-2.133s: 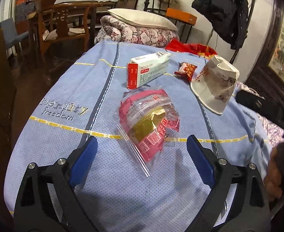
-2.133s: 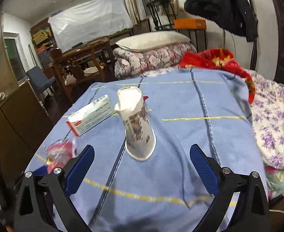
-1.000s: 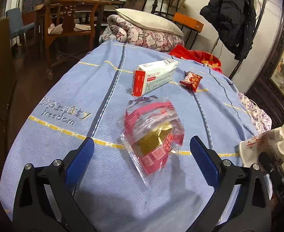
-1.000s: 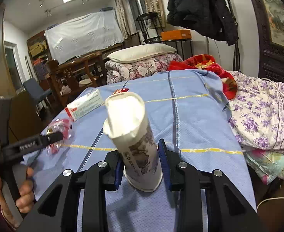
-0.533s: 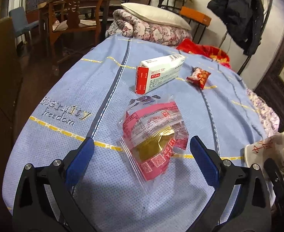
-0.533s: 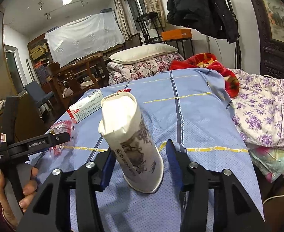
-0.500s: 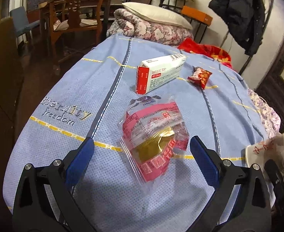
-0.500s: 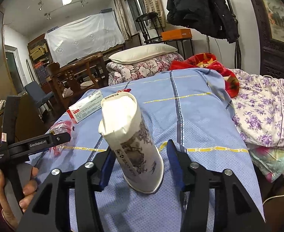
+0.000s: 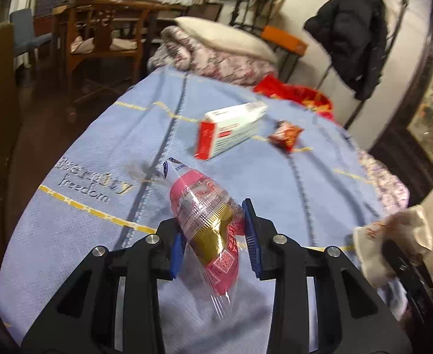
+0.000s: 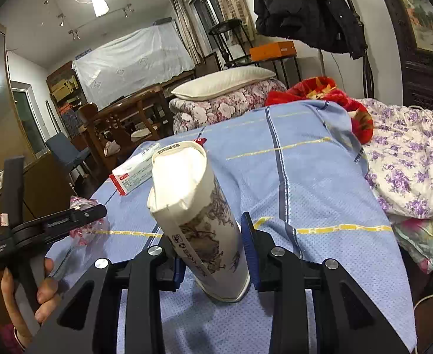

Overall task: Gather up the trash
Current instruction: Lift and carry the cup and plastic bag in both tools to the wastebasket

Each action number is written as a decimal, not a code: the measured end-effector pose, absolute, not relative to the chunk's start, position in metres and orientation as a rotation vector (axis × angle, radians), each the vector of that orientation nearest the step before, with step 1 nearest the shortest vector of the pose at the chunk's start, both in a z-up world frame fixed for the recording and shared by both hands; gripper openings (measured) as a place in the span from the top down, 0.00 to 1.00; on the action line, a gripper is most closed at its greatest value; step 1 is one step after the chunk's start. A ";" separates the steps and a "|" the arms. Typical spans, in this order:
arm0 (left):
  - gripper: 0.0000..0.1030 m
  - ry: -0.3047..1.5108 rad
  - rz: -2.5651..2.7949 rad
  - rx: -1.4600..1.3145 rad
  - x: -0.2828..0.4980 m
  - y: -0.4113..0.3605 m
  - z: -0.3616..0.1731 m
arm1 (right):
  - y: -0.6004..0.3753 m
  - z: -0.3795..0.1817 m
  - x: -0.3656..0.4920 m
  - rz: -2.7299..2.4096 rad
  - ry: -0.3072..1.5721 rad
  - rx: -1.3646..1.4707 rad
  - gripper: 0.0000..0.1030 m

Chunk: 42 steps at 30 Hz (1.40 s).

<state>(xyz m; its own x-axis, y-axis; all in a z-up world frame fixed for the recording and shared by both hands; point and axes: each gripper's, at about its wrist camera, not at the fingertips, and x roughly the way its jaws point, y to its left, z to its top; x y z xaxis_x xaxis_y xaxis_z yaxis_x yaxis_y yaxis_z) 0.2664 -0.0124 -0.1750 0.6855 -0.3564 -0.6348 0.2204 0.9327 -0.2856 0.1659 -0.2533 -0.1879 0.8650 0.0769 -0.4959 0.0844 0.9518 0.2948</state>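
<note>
A crinkled pink and gold plastic wrapper (image 9: 204, 215) stands bunched between the blue pads of my left gripper (image 9: 213, 242), whose jaws are closing and squeezing it just above the blue blanket (image 9: 83, 236). A crushed paper cup (image 10: 198, 215) with an ink-drawing print sits upside down in my right gripper (image 10: 213, 256), whose jaws are closing with the pads pressed on its sides. Farther back on the blanket lie a red and white medicine box (image 9: 231, 129) and a small red snack packet (image 9: 285, 134). The right wrist view shows the left gripper (image 10: 69, 221) held by a hand (image 10: 24, 295).
A folded floral quilt with a pillow (image 10: 225, 82) lies at the far end of the bed, with a red blanket (image 10: 313, 88) beside it. Purple floral bedding (image 10: 408, 147) covers the right side. Wooden chairs (image 9: 98, 29) stand to the left, and a dark coat (image 9: 355, 29) hangs at the right.
My left gripper went from wide open around the flat wrapper to closed on it, bunching it upright. The right gripper's jaws eased slightly off the cup and closed on it again.
</note>
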 end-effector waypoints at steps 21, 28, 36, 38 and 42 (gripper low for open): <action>0.65 0.624 -0.297 -0.070 0.139 -0.014 -0.134 | -0.240 -0.170 0.127 0.025 0.528 0.289 0.67; 0.65 0.519 -0.317 -0.025 0.095 -0.028 -0.090 | -0.248 -0.098 0.090 0.105 0.393 0.331 0.67; 0.65 0.433 -0.386 0.016 0.053 -0.056 -0.053 | -0.259 -0.040 0.022 0.139 0.255 0.297 0.67; 0.65 0.418 -0.407 0.034 0.044 -0.067 -0.046 | -0.265 -0.035 0.005 0.131 0.235 0.291 0.67; 0.64 0.402 -0.446 0.074 0.029 -0.091 -0.039 | -0.284 -0.030 -0.026 0.101 0.217 0.286 0.67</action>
<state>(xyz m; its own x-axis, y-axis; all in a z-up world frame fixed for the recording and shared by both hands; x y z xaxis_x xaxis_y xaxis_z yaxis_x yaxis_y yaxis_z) 0.0292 -0.0906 -0.0391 0.8249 -0.4052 -0.3942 0.4340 0.9007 -0.0175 -0.0259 -0.2838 -0.0300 0.9716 0.1298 -0.1977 -0.0683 0.9544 0.2906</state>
